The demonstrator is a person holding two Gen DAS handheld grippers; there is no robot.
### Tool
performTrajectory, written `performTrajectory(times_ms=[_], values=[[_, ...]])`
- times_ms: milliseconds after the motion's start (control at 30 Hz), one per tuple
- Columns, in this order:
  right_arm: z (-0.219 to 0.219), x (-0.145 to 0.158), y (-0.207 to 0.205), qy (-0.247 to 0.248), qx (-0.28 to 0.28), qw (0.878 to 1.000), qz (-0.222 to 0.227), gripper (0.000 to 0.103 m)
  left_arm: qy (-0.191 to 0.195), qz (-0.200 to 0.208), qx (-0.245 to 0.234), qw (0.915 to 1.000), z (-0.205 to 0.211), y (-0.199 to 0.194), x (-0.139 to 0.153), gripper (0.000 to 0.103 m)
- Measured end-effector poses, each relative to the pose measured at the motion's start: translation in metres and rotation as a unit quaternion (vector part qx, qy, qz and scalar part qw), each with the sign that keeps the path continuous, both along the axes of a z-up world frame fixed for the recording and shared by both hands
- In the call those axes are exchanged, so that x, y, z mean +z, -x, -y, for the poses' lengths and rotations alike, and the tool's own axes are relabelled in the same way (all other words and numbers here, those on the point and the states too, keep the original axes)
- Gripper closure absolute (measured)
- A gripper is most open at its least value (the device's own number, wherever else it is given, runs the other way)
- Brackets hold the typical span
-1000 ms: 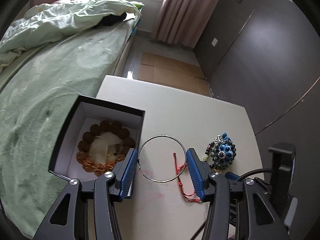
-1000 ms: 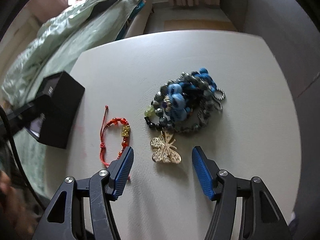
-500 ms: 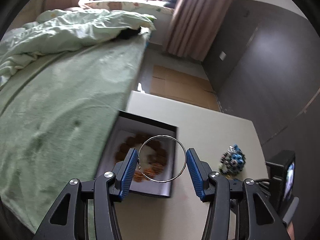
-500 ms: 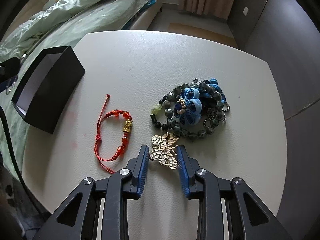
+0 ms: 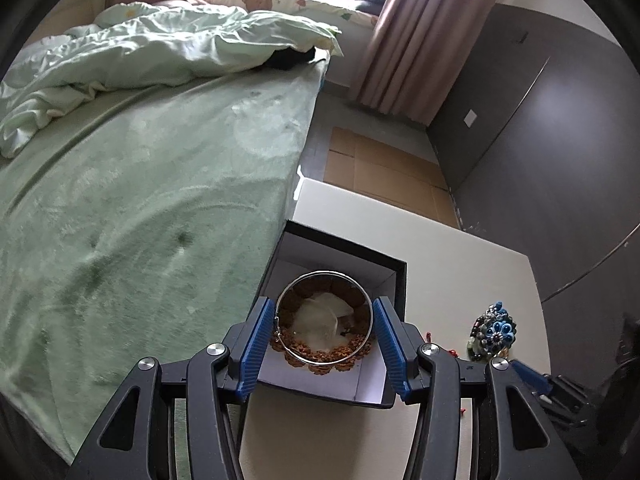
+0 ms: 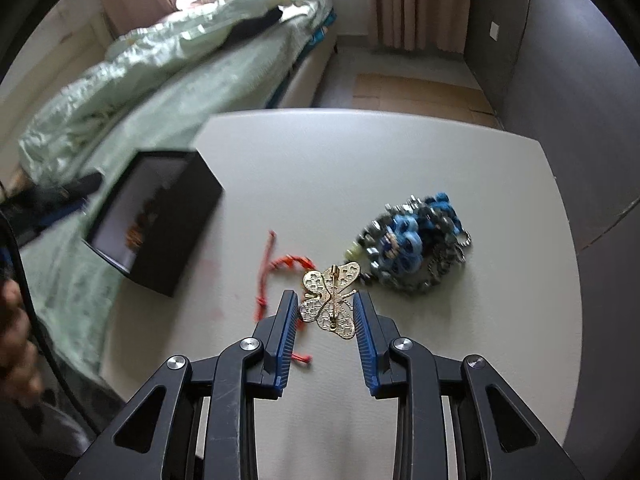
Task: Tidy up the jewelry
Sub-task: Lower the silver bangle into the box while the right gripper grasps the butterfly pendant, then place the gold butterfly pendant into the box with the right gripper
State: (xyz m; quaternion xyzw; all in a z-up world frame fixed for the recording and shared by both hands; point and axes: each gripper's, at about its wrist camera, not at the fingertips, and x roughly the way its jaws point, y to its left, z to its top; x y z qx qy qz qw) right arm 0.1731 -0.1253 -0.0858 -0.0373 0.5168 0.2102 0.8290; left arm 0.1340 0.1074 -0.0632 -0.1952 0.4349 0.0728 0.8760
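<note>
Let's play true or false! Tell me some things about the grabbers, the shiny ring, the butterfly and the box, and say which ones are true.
1. The left gripper holds a silver ring between its blue fingers. True.
2. The ring is held over the open black box. True.
3. The box has nothing in it. False: a brown bead bracelet lies inside.
4. The right gripper holds a red cord bracelet. False: it grips a gold butterfly brooch; the red bracelet lies on the table.
5. The blue bead pile is inside the box. False: it sits on the table, away from the box.
</note>
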Motion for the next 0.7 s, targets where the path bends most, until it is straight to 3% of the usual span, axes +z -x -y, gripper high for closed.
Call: performTrajectory(times_ms=[200, 267, 300, 700], values=[[-0.007, 0.018, -0.005, -0.081, -0.004, 0.997, 0.016, 0.074, 0.024, -0.01, -0.01, 0.9996, -0.002, -0.003, -0.006, 0.047], [-0.012, 0.023, -0.007, -0.109, -0.003, 0.994, 0.018, 0.074, 0.032, -0.003, -0.009, 0.9994, -0.005, -0.003, -0.004, 0.03], [-0.015, 0.025, -0.009, -0.127, -0.001, 0.992, 0.017, 0.074, 0.035, 0.004, -0.006, 0.9994, -0.007, -0.001, -0.002, 0.028], [-0.063, 0.016, -0.023, -0.219, 0.028, 0.975, -0.013, 0.074, 0.067, 0.055, 0.06, 0.9944, -0.039, 0.011, 0.02, 0.027]])
